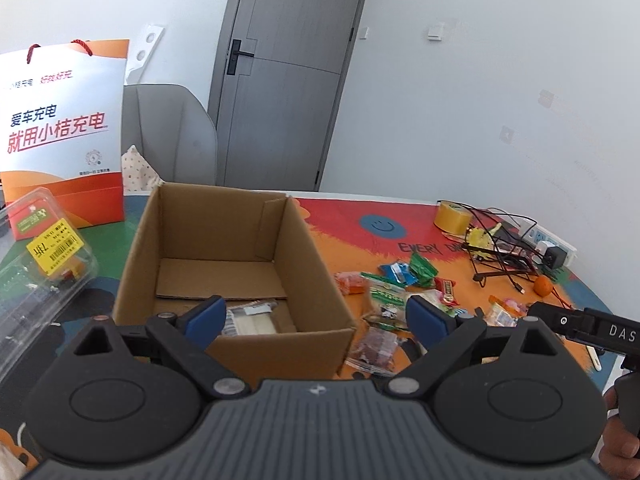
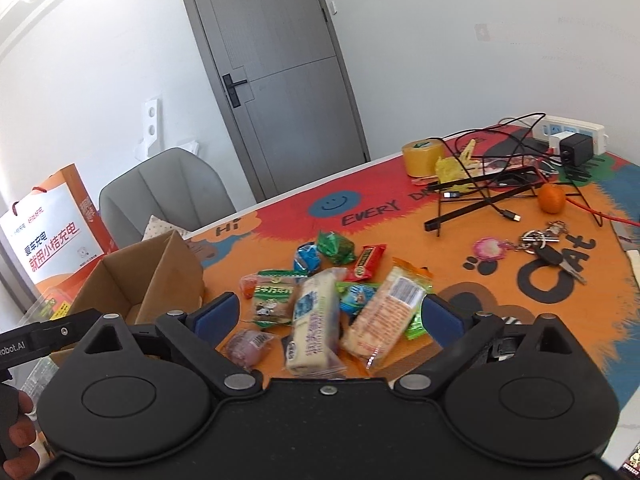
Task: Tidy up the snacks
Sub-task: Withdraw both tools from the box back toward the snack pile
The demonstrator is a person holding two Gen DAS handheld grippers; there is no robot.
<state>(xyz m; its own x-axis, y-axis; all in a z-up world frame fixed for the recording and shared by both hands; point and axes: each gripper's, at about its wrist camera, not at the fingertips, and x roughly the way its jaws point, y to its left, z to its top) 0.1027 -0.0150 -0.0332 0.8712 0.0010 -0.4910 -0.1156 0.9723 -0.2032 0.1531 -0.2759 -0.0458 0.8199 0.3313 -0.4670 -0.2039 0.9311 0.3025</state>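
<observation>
The left gripper (image 1: 314,316) is hanging with fingers wide apart and empty over the open brown cardboard box (image 1: 224,264), which is already holding one pale packet (image 1: 250,318), while the right gripper (image 2: 332,318), equally spread and empty, is hovering over the heap of wrapped snacks (image 2: 332,300) beside the box on the colourful tabletop (image 2: 440,256), probably to choose the next packet.

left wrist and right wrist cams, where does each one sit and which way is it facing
Left wrist: on the left gripper, looking forward over its open fingers into the cardboard box; the right gripper's body shows at the right edge.
Right wrist: on the right gripper, looking forward over its open fingers at the snack pile; a hand shows lower left.
Shared: box, snacks, tape roll, orange, door.
</observation>
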